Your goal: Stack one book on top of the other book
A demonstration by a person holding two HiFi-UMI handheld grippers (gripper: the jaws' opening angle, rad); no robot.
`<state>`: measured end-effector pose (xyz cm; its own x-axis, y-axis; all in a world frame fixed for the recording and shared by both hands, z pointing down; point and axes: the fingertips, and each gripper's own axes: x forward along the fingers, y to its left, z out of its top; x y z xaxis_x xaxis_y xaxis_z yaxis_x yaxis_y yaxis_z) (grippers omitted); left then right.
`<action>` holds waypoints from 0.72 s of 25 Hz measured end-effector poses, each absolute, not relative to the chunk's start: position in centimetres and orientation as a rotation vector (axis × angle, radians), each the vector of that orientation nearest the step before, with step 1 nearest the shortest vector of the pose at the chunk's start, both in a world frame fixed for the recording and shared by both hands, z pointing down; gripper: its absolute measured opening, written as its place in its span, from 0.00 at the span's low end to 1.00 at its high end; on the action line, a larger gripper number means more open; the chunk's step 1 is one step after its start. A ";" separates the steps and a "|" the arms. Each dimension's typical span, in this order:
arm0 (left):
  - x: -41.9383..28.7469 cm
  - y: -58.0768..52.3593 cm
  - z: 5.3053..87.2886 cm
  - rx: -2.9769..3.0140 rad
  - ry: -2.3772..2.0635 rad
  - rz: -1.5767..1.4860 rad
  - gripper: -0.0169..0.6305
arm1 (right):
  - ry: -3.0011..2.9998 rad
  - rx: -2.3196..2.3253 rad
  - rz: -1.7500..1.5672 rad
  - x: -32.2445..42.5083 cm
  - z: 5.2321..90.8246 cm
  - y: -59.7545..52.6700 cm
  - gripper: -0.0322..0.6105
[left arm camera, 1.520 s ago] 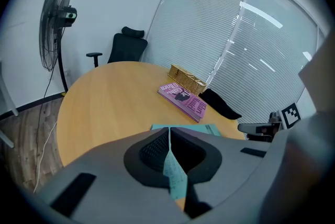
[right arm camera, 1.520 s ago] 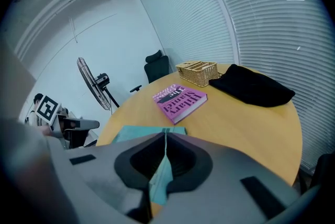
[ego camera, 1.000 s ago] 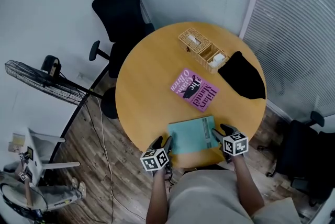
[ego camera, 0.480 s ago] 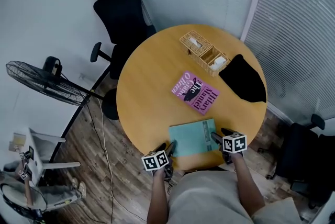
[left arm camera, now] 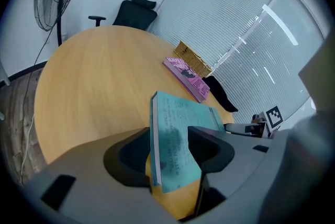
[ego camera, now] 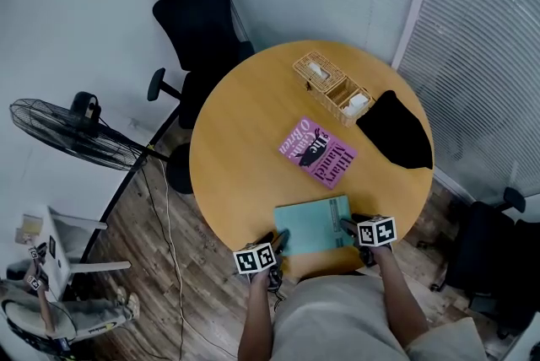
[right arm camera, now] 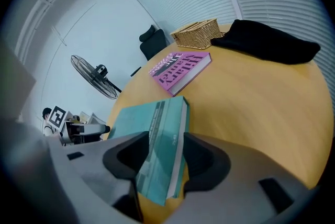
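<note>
Two hand-held grippers, left [left arm camera: 170,152] and right [right arm camera: 165,157], seemingly pinch teal book [ego camera: 314,224].

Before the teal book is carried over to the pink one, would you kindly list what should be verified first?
1. Left gripper grips the teal book: ok, its jaws are closed on one near corner.
2. Right gripper grips it: ok, its jaws are closed on the other near corner.
3. Pink book lies flat with nothing on it: ok.
4. Table between the two books is bare: ok.
5. Basket and cloth lie apart from the pink book: ok.
6. Teal book fully off the table: cannot tell.
</note>
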<state>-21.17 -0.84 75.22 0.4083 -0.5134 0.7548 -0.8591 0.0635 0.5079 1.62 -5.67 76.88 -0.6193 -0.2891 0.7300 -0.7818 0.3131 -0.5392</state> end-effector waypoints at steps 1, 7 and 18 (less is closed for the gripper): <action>-21.1 -0.9 75.4 1.593 -1.239 0.401 0.40 | -2.071 0.938 1.267 1.6 77.0 -5.6 0.38; -20.3 -1.0 77.0 1.579 -1.209 0.385 0.40 | -2.047 0.955 1.382 1.6 78.3 -5.6 0.44; -19.5 -0.7 77.7 1.573 -1.199 0.400 0.38 | -2.075 0.940 1.461 1.3 78.4 -4.9 0.34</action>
<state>-19.52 -0.65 77.67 0.4380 -0.4849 0.7570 -0.8421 0.0735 0.5343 1.27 -4.91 78.42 -0.6768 -0.2800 0.6808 -0.7353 0.2144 -0.6429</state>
